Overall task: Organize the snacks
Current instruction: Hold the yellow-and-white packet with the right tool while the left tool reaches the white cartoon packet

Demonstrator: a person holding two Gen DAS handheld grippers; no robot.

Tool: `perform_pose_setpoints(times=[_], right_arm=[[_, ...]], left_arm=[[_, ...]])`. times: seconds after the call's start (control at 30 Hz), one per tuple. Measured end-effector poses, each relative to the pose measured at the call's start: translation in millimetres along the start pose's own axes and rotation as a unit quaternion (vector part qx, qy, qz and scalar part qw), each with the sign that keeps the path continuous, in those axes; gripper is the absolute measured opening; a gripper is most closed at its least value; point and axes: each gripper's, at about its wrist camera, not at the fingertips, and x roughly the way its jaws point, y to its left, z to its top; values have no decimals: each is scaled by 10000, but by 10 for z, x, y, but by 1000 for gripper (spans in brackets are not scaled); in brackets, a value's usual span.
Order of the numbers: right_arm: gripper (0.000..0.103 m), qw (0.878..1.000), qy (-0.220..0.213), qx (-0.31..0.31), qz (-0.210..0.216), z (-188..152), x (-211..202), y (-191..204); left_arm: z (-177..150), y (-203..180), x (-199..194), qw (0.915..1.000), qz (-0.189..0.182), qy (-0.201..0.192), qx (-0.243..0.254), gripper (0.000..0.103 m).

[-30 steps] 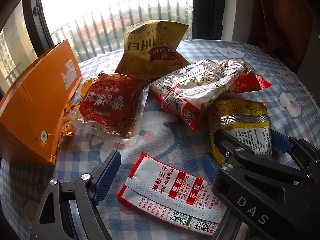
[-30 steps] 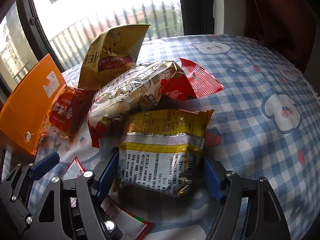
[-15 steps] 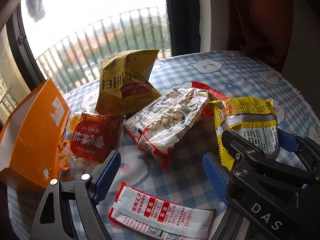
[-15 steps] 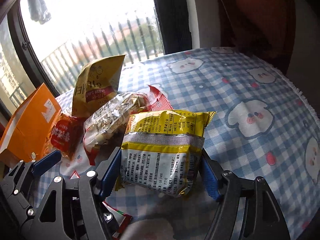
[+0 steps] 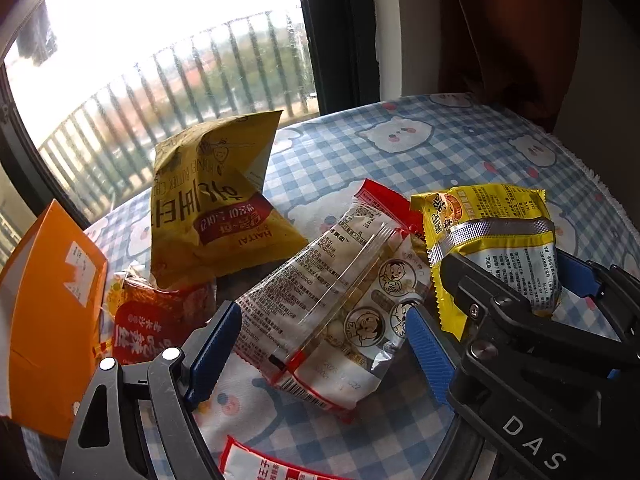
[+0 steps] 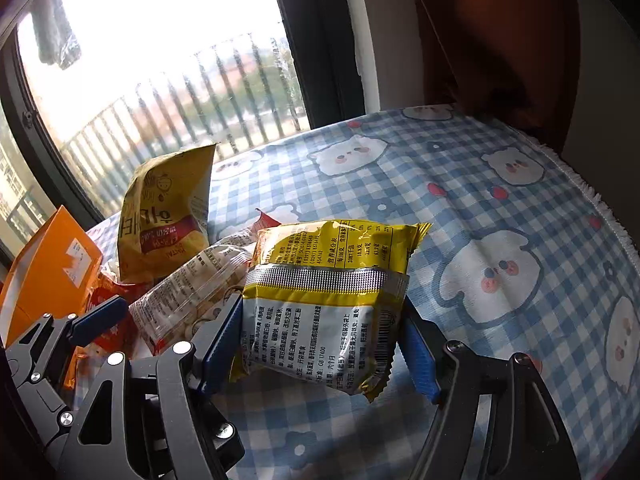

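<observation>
One checked tablecloth (image 6: 460, 184) beside window (image 6: 160, 60)

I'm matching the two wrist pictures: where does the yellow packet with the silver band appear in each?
Left wrist: yellow packet at right, behind the right gripper.
Right wrist: lower centre, clamped in the right gripper.
Shared landmark: orange box, far left in both.
</observation>
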Motion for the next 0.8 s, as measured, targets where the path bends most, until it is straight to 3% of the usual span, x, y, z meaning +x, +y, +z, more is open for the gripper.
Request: perform_pose_setpoints(times=[0.43, 0.6, 0.8], right_arm=[[74, 9996, -50, 125, -243, 21, 157, -93], [74, 9992, -34, 165, -361, 24, 214, -130], [74, 9985, 26, 213, -513, 9, 281, -179]], left_arm=[[65, -52, 138, 9979, -480, -235, 364, 102], [94, -156, 225, 9966, -377, -287, 680, 102], [117, -96, 409, 9963, -614, -38, 607, 102]])
